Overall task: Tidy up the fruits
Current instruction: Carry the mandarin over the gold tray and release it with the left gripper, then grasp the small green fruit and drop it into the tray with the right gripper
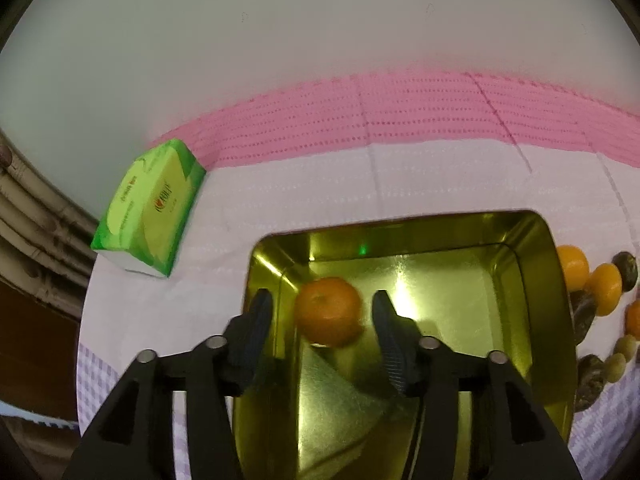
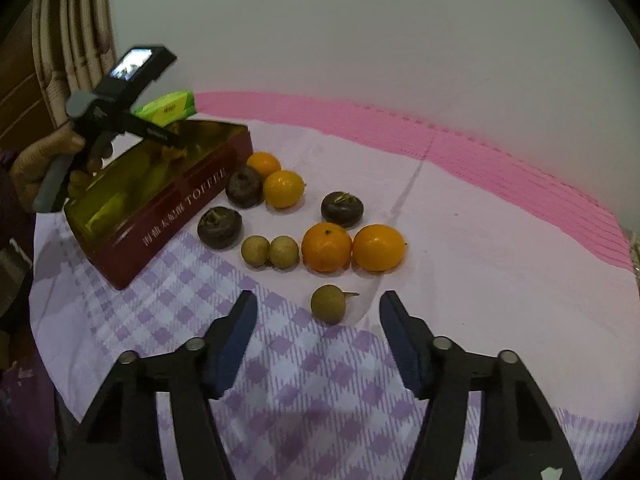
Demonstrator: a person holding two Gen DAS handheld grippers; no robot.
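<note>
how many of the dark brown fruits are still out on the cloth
3 in the right wrist view: one against the tin, one nearer along its side, one behind the oranges.

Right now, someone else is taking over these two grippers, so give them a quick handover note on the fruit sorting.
Left gripper: open, over the tin, an orange loose between its fingers, inside the tin.
Right gripper: open, a small brown fruit on the cloth between its fingers, not gripped.
Done: one orange in the tin.
Left: four oranges, three dark fruits, three small brown ones, all beside the tin.
</note>
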